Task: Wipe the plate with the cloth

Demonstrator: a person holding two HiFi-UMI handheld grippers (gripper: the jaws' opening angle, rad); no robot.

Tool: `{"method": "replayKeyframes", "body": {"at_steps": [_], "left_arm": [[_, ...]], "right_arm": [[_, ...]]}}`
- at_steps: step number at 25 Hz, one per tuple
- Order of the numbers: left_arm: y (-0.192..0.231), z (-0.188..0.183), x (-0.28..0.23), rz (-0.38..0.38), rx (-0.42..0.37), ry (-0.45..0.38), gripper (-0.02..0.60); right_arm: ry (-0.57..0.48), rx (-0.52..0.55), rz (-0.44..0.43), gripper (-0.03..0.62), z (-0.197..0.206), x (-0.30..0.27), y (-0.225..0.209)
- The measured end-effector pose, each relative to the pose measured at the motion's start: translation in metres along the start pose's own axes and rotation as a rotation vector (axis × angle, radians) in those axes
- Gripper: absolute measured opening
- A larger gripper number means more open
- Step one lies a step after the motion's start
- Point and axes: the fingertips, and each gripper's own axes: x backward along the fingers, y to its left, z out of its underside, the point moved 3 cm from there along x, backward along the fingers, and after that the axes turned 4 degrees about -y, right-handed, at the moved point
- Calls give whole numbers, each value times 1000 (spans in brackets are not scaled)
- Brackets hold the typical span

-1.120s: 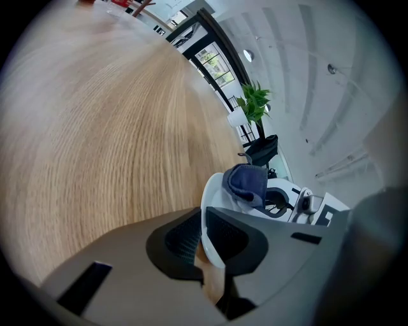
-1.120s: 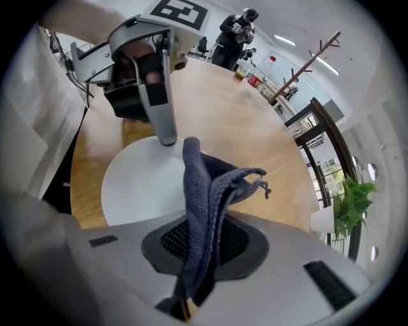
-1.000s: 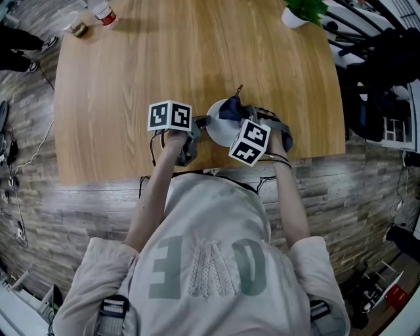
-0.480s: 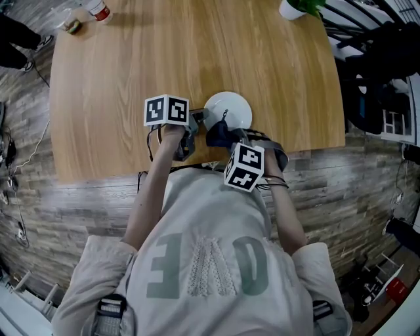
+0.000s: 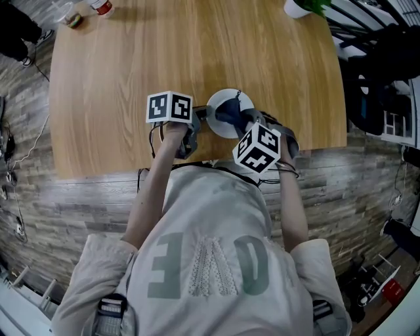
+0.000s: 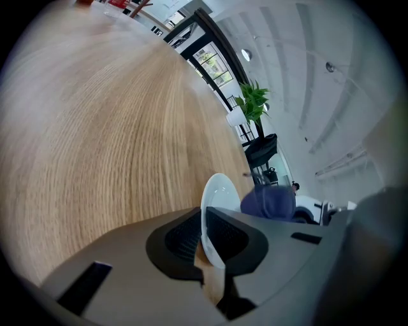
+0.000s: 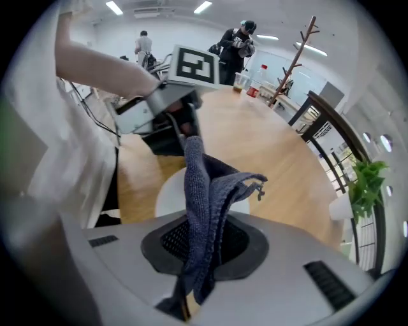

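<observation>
The left tongs [image 6: 204, 240] clench the thin rim of the round, glossy white plate [image 6: 218, 196] near the front edge of the wood-grain desk [image 5: 118, 59]. The right tongs [image 7: 201, 245] pinch the blue cloth [image 7: 203, 184] over the plate. Only their own view shows its ribbed weave.

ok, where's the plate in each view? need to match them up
Head view: plate at centre, by the table's near edge, partly under the cloth.
Left gripper view: lower centre, edge-on, clamped in the left gripper.
Right gripper view: centre-left, white patch behind the hanging cloth.
Shared landmark: potted plant, top right in the head view, upper right and right edge in the gripper views.
</observation>
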Motion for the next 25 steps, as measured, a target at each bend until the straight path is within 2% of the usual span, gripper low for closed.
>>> {"method": "replayKeyframes", "body": {"at_steps": [3,8,13,20,25], "left_arm": [[-1,1,0,2,6,2,31],[0,1,-1,3,10,7,31],[-4,2,-1,4,13,7,31],[0,2,1,5,18,7,31],[0,1,0,2,16,1,31]], "right_arm": [[20,22,68,57,-8,-10,-38],[35,58,98,57,-20,-34,-64],[66,96,77,57,-17,-47,-56],[60,97,68,57,-18,-52,-44],[75,179,42,57,-20,-51,-25]]}}
